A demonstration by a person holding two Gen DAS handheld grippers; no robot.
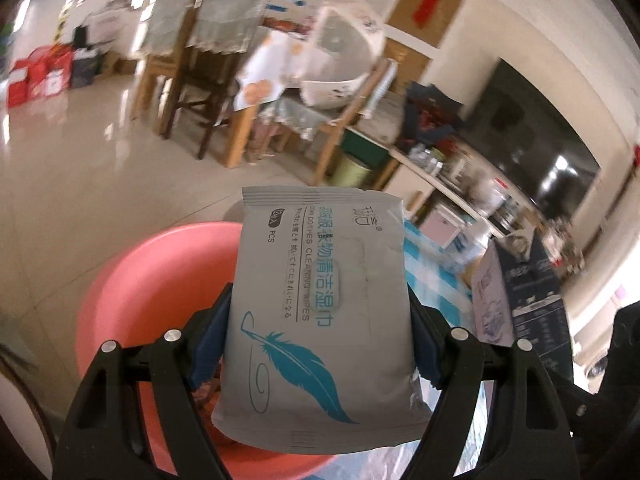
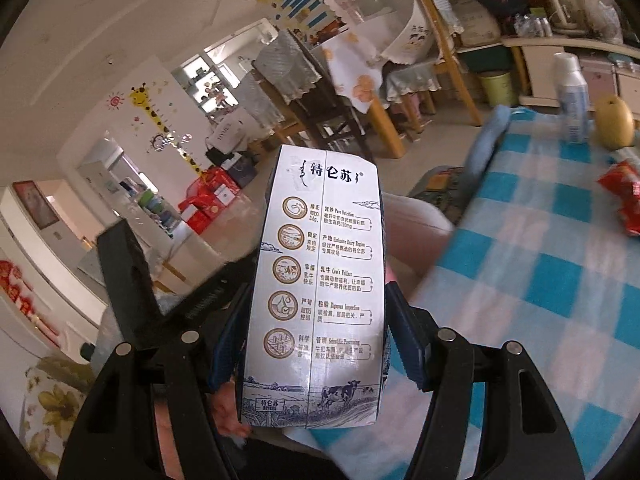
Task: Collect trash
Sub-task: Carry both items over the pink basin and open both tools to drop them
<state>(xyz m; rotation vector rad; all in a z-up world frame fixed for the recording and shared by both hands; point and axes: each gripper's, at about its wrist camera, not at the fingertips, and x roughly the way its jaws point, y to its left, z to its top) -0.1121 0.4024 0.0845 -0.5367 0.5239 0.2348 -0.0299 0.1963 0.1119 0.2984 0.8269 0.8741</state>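
Note:
My left gripper is shut on a grey wet-wipes packet with a teal feather print and holds it above a pink plastic basin. My right gripper is shut on a white and blue milk carton and holds it upright at the left edge of the blue-and-white checked tablecloth. The same carton shows at the right of the left wrist view. A red snack wrapper lies on the cloth at the far right.
A white bottle and a yellow pear stand at the cloth's far end. Wooden chairs and a covered table stand across the tiled floor. A green bin sits by a cluttered shelf. A TV hangs right.

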